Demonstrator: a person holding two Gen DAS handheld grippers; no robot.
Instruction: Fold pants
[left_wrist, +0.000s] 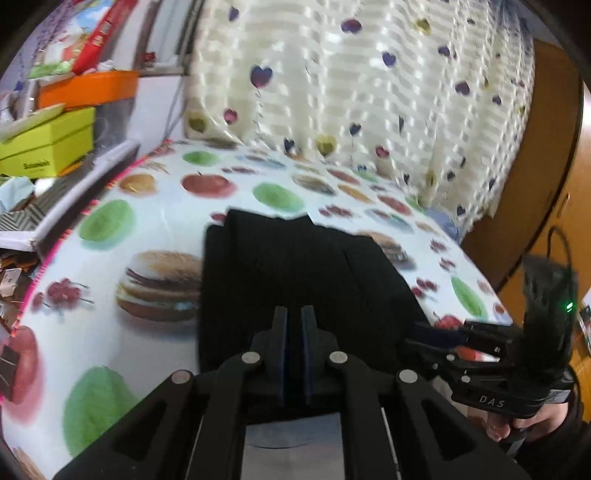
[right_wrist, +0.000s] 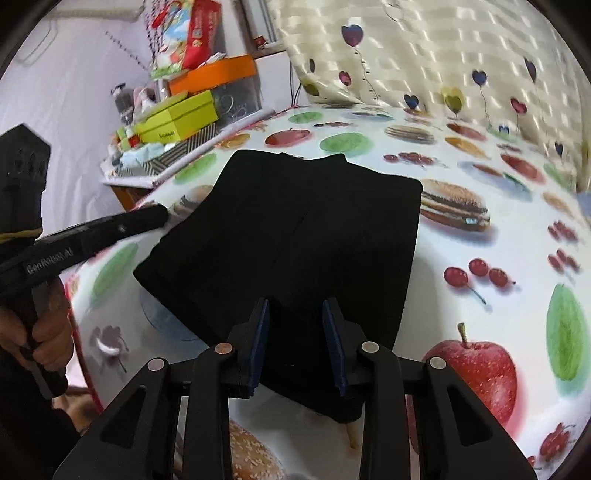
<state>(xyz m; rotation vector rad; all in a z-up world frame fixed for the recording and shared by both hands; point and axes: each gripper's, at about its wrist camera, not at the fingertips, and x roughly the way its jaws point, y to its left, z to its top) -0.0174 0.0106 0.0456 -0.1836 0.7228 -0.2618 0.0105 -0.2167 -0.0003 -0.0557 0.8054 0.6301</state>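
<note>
The black pants (left_wrist: 295, 273) lie folded into a compact stack on the fruit-and-burger tablecloth (left_wrist: 110, 266); they also show in the right wrist view (right_wrist: 295, 229). My left gripper (left_wrist: 294, 314) is at the stack's near edge, its pads almost together with only a narrow gap; no cloth shows between them. My right gripper (right_wrist: 297, 306) is open, its blue pads apart over the near edge of the pants, holding nothing. The left gripper also shows in the right wrist view (right_wrist: 159, 214) at the stack's left edge. The right gripper shows in the left wrist view (left_wrist: 417, 332) at the stack's right edge.
A heart-patterned curtain (left_wrist: 351, 92) hangs behind the table. Stacked boxes, lime green (left_wrist: 48, 144) and orange (left_wrist: 88, 88), sit on a cluttered shelf to the left. A wooden door (left_wrist: 554, 184) stands at the right. The table's edge is close on the left (right_wrist: 81, 332).
</note>
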